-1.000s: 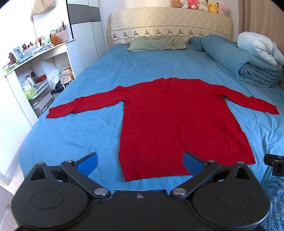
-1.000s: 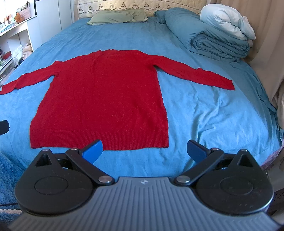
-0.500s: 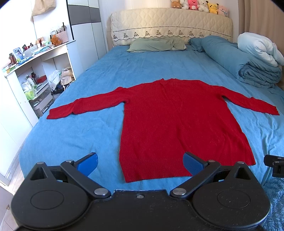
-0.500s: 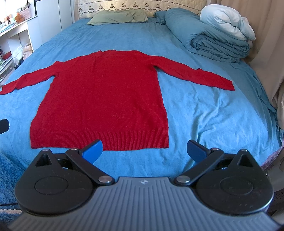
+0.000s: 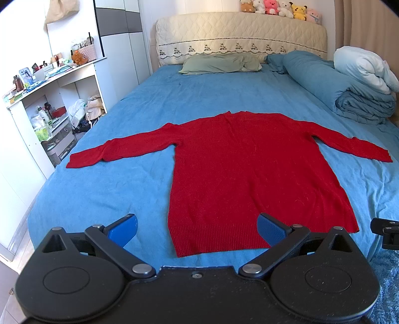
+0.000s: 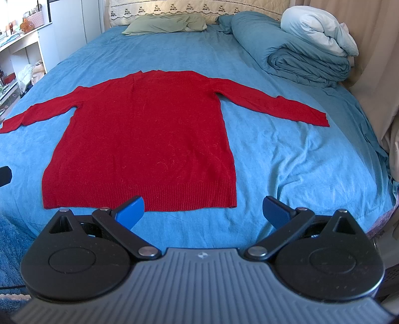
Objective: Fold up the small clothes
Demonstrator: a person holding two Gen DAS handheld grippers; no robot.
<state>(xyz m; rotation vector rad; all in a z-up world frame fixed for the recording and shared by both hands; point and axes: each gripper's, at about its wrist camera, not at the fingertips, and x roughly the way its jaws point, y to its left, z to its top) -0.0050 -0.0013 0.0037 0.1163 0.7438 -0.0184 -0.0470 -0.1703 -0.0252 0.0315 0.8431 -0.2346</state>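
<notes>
One red sweater [image 5: 249,172]; one green pillow [image 5: 219,63]; six plush toys [image 5: 279,8]; one rolled duvet [image 5: 331,84].

I am holding my left black tool [image 5: 197,228] with its blue-padded fingers [image 5: 123,228] spread wide apart, gripping nothing. I am holding my right grey-bodied tool [image 6: 203,211] likewise, fingers [image 6: 274,211] splayed, level.

Readable text: none in either view.
Right gripper [image 6: 203,213] housing: a small embossed emblem at the top centre of the ribbed grey cover, too small to read.
Shelf unit [image 5: 53,82] items: bottles and packets carry labels, all too blurred to read.
Headboard [image 5: 239,37] band: a stitched decorative pattern, no lettering.
</notes>
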